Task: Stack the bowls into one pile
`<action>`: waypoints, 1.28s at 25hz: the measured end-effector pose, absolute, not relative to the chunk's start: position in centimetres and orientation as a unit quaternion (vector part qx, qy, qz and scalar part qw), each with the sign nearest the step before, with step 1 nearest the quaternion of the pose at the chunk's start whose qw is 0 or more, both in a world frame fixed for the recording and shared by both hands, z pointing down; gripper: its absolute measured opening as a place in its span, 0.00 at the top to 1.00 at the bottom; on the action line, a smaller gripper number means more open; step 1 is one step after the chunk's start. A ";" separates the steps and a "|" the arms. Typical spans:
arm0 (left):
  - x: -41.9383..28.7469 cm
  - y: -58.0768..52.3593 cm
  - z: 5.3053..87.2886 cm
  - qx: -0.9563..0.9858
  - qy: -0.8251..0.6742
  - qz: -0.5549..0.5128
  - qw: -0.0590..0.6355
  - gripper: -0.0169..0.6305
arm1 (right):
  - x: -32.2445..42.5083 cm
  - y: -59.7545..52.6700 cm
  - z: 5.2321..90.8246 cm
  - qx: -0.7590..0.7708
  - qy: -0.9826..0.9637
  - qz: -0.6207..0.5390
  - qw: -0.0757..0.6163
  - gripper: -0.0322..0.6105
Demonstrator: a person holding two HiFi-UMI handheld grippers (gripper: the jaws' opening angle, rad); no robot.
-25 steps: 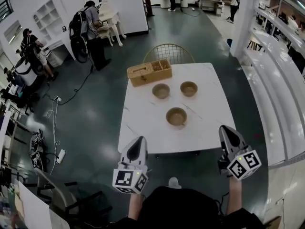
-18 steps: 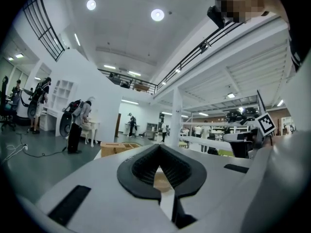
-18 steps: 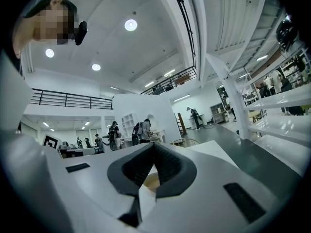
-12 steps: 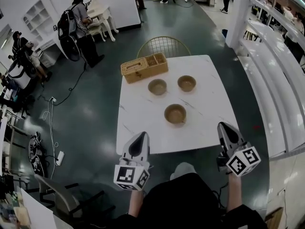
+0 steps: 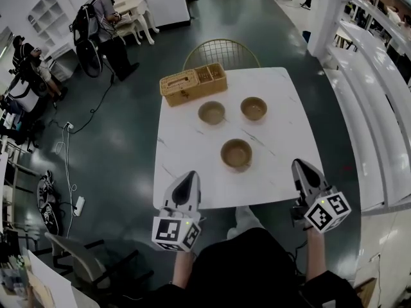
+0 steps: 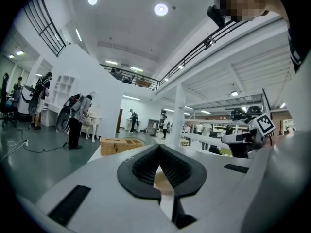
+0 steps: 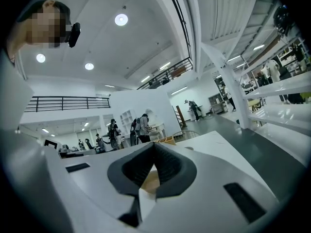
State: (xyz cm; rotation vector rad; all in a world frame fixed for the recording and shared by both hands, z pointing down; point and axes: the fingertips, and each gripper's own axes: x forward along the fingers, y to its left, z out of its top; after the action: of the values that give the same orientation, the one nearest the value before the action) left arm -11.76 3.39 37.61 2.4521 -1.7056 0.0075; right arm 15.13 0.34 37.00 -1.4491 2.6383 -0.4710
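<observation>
Pinching nothing, both pairs of jaws are pressed together. The left gripper (image 5: 187, 179) and right gripper (image 5: 302, 171) hover level at the near edge of the table (image 5: 282, 133). Ahead of the fingertips, between the two, sits the nearest bowl (image 5: 236, 154). I judge it slightly closer to the left tips, and being round it has no long axis to favour. Beyond it, well apart, are two more bowls (image 5: 211, 112), then a wicker basket (image 5: 192, 84). Only the head view shows all three unstacked. Each gripper view catches just a tan sliver of bowl past its closed tips.
</observation>
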 end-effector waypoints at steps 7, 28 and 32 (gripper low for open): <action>-11.1 -1.4 39.0 0.813 -0.573 0.011 0.102 0.95 | 15.2 -4.8 37.8 -0.462 0.870 -0.168 0.026 0.93; -9.4 -13.2 43.2 0.799 -0.583 0.053 0.138 0.95 | 13.0 -18.5 42.2 -0.411 0.889 -0.203 -0.010 0.93; -9.5 -14.3 44.3 0.804 -0.573 0.069 0.142 0.95 | 12.3 -20.0 43.2 -0.415 0.887 -0.202 -0.022 0.93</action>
State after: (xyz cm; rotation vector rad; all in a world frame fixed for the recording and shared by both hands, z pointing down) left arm -9.49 -14.29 44.33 2.3198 -1.6540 0.1994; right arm 12.35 -19.99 43.24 -1.3224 2.8256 -0.6430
